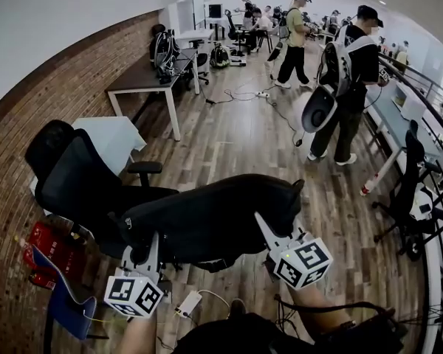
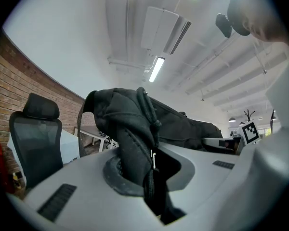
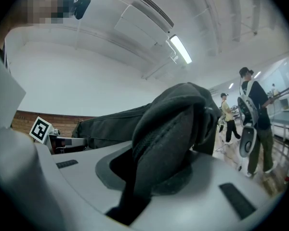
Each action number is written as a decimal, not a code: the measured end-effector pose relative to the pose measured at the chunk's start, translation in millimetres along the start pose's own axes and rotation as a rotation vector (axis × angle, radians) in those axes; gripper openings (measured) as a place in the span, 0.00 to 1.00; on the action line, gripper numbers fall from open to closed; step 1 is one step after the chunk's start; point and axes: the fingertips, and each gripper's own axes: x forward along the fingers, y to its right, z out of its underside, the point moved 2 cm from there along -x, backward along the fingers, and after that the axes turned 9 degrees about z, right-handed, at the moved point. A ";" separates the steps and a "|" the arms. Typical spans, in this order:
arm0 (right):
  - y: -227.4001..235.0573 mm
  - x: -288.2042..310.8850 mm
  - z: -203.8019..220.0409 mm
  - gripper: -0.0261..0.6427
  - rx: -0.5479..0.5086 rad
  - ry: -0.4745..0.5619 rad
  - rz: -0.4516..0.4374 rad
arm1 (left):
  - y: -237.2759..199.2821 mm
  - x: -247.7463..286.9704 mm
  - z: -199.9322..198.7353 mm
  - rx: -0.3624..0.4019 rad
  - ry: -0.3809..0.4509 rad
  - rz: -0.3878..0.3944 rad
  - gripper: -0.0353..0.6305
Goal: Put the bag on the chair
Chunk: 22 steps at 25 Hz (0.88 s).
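Note:
A long black bag [image 1: 214, 220] hangs level in the air between my two grippers, just right of a black office chair [image 1: 77, 179]. My left gripper [image 1: 144, 251] is shut on the bag's left end; in the left gripper view the bag's fabric [image 2: 135, 143] fills the gap between the jaws of my left gripper [image 2: 149, 186]. At the right end, my right gripper [image 1: 269, 236] is shut on the bag [image 3: 168, 134], with my right gripper [image 3: 149, 186] clamping a thick fold. The chair's seat lies below and left of the bag.
A brick wall runs along the left. A white-covered table [image 1: 114, 139] stands behind the chair, a red object [image 1: 48, 245] and a blue one [image 1: 63, 304] on the floor beside it. Several people [image 1: 351, 80] stand on the wooden floor beyond, near desks [image 1: 144, 76].

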 end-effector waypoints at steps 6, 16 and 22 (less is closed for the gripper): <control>36.9 24.7 -10.5 0.15 0.008 0.000 -0.032 | 7.6 40.2 -0.4 0.024 0.001 -0.038 0.13; 67.1 53.9 -12.0 0.15 0.055 -0.016 -0.056 | 9.1 75.5 -3.4 0.046 -0.018 -0.077 0.13; 70.8 64.3 -16.5 0.15 0.042 -0.014 -0.072 | 5.0 82.5 -3.4 0.045 -0.015 -0.086 0.13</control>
